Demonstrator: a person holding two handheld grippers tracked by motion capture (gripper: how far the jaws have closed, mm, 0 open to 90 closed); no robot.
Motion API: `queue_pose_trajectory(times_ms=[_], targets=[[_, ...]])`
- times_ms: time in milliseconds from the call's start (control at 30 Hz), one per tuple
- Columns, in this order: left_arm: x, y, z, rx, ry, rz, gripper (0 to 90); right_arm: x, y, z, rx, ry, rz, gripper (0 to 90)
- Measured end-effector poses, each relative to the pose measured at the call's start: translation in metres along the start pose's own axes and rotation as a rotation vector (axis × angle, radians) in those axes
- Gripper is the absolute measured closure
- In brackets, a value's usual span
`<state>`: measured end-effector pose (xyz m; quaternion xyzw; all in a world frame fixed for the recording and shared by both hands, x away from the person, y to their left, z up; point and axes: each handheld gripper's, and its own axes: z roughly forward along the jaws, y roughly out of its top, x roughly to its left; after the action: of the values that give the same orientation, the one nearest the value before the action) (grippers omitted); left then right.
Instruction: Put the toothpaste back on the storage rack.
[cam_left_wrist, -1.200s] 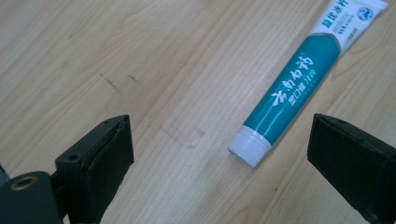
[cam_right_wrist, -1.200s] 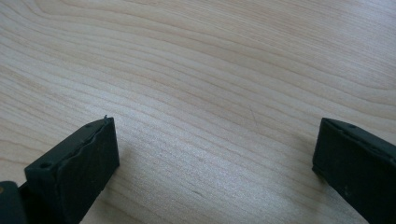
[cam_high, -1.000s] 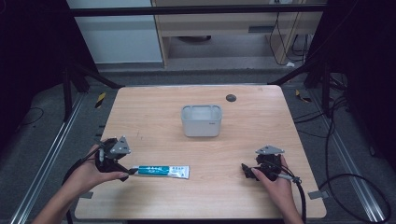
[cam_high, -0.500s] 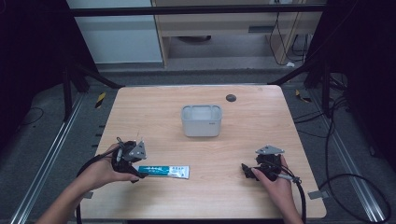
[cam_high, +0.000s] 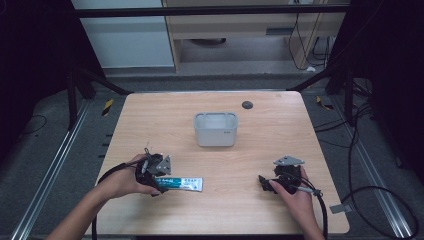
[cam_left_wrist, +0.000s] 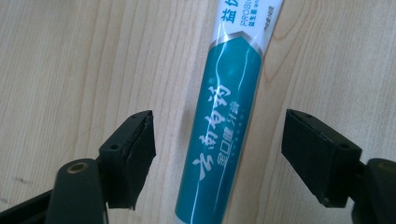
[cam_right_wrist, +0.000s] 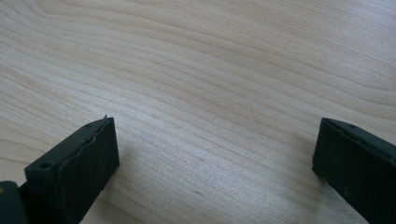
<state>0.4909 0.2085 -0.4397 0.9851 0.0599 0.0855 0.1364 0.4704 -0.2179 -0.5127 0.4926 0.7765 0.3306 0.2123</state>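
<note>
A toothpaste tube (cam_left_wrist: 219, 135), teal with a white upper part and white lettering, is seen lying flat on the wooden table (cam_high: 270, 150). It is placed lengthwise between the two black fingers (cam_left_wrist: 128, 156) of the left gripper (cam_left_wrist: 217, 158), untouched by either, nearer the left-hand one in the left gripper view. In the high view the tube (cam_high: 182, 183) extends rightward from that gripper (cam_high: 159, 182).
</note>
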Motion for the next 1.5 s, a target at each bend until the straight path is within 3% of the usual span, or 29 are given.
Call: queue_pose_trajectory(times_ms=[267,767,1000,1200,1500], targets=[[-0.001,0.009,0.008,0.027,-0.024,0.043,33.4,0.0,0.0,0.0,0.0,0.002,-0.001,0.7],[0.004,0.01,0.017,0.081,-0.049,0.056,38.0,0.001,0.0,0.0,0.001,0.003,-0.004,0.7],[0.005,0.013,0.02,0.076,-0.066,0.065,42.4,0.001,0.0,0.0,0.0,0.003,-0.005,0.7],[0.003,0.023,0.022,0.081,-0.078,0.098,45.3,0.001,0.0,0.0,0.0,0.004,-0.005,0.7],[0.004,0.035,0.026,0.078,-0.092,0.113,49.3,0.001,0.0,0.0,0.0,0.009,-0.006,0.7]])
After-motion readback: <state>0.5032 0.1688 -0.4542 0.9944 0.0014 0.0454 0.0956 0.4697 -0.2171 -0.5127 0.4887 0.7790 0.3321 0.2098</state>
